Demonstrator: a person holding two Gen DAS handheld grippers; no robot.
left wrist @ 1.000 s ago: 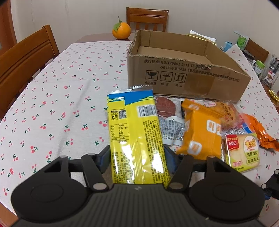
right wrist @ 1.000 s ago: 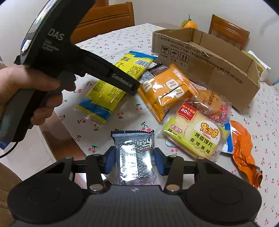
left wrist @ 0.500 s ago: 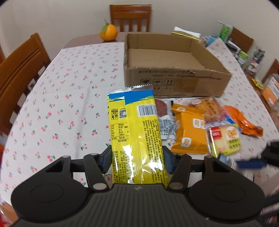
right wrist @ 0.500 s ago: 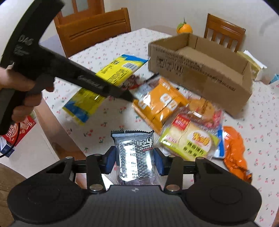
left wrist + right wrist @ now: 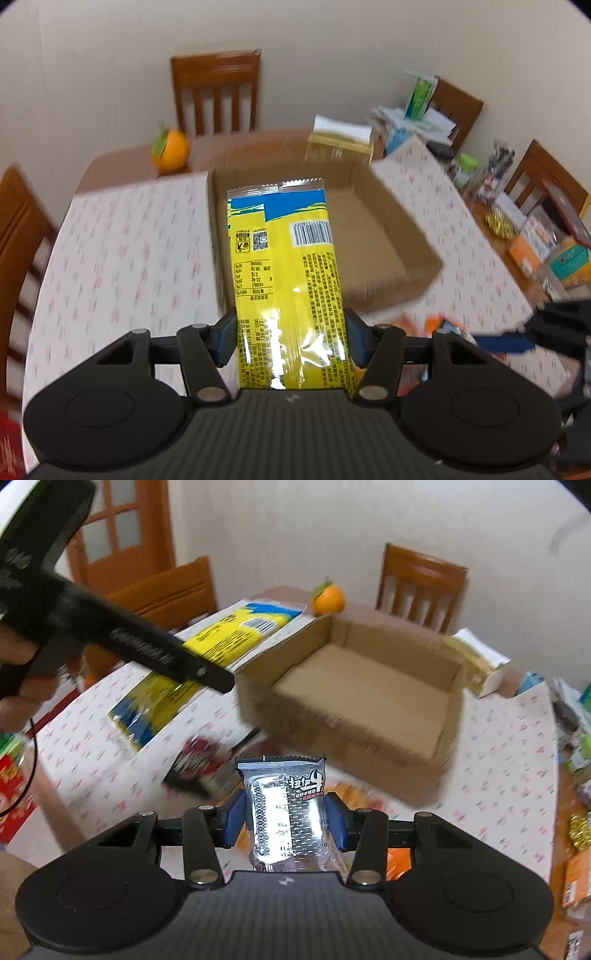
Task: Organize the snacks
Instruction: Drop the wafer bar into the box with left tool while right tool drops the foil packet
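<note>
My left gripper [image 5: 290, 341] is shut on a long yellow and blue snack packet [image 5: 286, 273], held in the air in front of the open cardboard box [image 5: 399, 254]. In the right wrist view the same packet [image 5: 229, 631] hangs left of the box [image 5: 369, 686]. My right gripper [image 5: 286, 823] is shut on a small silver and clear snack pouch [image 5: 286, 808], held above the table short of the box. The box looks empty. The other snacks below are blurred.
An orange [image 5: 170, 150] sits on the table behind the box. Wooden chairs [image 5: 218, 92] stand around the table. Cluttered packets and boxes [image 5: 535, 236] lie at the right. A dark red snack [image 5: 199, 760] lies blurred on the cherry-print cloth.
Both grippers have risen and moved forward toward the box with their packets. The loose snacks have dropped out of the left view, and the box interior now shows from above.
</note>
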